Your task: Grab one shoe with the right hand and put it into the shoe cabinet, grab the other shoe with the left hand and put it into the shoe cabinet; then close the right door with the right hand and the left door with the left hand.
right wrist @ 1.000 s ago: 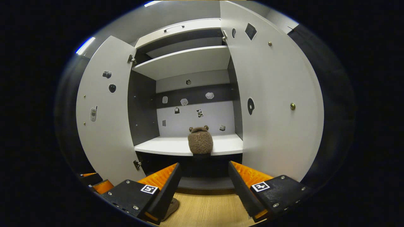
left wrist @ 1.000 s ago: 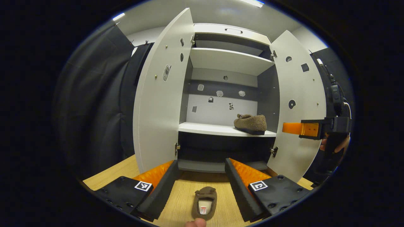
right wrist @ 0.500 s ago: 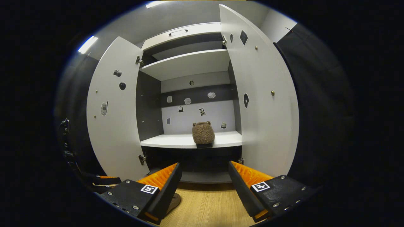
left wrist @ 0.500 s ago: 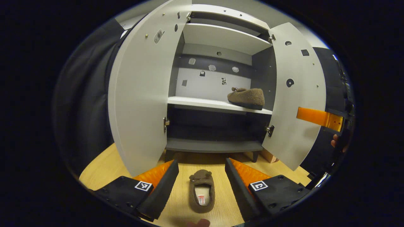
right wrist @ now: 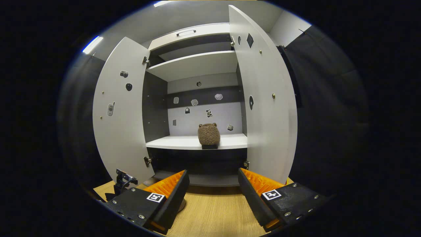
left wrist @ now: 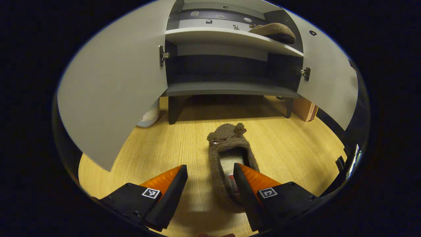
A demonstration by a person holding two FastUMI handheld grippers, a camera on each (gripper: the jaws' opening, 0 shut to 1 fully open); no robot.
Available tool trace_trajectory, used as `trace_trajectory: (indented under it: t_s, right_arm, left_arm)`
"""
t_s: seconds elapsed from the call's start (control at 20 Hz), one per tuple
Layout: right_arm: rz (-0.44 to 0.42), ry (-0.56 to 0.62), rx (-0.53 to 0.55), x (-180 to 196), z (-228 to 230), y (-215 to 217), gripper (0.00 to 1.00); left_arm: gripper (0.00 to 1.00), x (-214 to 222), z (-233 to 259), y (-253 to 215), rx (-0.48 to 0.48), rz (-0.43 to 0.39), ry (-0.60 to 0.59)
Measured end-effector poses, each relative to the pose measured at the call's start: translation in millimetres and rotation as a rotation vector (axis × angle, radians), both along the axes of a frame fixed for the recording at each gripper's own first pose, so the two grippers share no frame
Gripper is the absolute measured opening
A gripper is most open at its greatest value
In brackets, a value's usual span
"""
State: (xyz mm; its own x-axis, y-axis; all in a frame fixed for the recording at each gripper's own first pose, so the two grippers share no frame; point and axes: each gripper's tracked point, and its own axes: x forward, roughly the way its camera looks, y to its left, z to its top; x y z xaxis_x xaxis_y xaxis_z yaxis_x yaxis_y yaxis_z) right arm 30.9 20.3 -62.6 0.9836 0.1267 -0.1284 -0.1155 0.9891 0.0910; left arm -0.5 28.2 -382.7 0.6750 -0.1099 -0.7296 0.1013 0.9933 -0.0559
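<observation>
While my left gripper (left wrist: 210,184) hangs low over the wooden floor (left wrist: 164,144), I see its jaws spread wide around nothing, the second shoe (left wrist: 229,164) lying on the boards between them and nearer the jaw at 4 o'clock. That jaw overlaps the shoe's heel end, and I cannot tell whether it touches the fleece. The shoe's long axis runs from 6 to 12 o'clock in the left gripper view, its bear-eared toe with the small bow pointing at 12 toward the shoe cabinet (left wrist: 230,89), its opening facing up; the heel is cut off behind the jaw. At 1 o'clock, on the white middle shelf (left wrist: 227,34), the first shoe (left wrist: 273,31) lies sideways, and its far end is clipped by the picture's edge. In the right gripper view my right gripper (right wrist: 213,191) is held well back from the cabinet, its jaws wide and empty, and that first shoe sits at 12 o'clock on the shelf, one rounded end toward me with two ears showing above it; its length is foreshortened. Both doors stand open, the left door (right wrist: 121,131) at 9 o'clock and the right door (right wrist: 266,108) at 2 o'clock.
</observation>
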Motion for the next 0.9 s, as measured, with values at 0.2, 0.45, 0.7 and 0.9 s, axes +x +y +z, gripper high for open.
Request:
trace_trajectory:
  t_s: [0.2, 0.45, 0.7, 0.9]
  right_arm:
    - [-0.018, 0.019, 0.014, -0.5, -3.9, 0.9, 0.92]
    - [-0.028, 0.023, -0.006, 1.0, -5.7, 0.9, 0.92]
    - [-0.023, 0.024, -0.014, 5.6, -7.9, 0.6, 0.92]
    - [-0.012, 0.028, -0.002, 8.4, -11.9, 1.9, 0.92]
  left_arm:
    - [0.93, 18.2, -14.1, -1.6, -0.01, 0.016, 0.021]
    - [0.91, 51.6, -36.7, -6.0, -0.015, 0.011, 0.004]
    - [0.46, 53.4, -32.5, -17.5, -0.108, 0.054, -0.032]
    - [0.36, 42.4, -15.1, -14.4, -0.135, 0.085, -0.039]
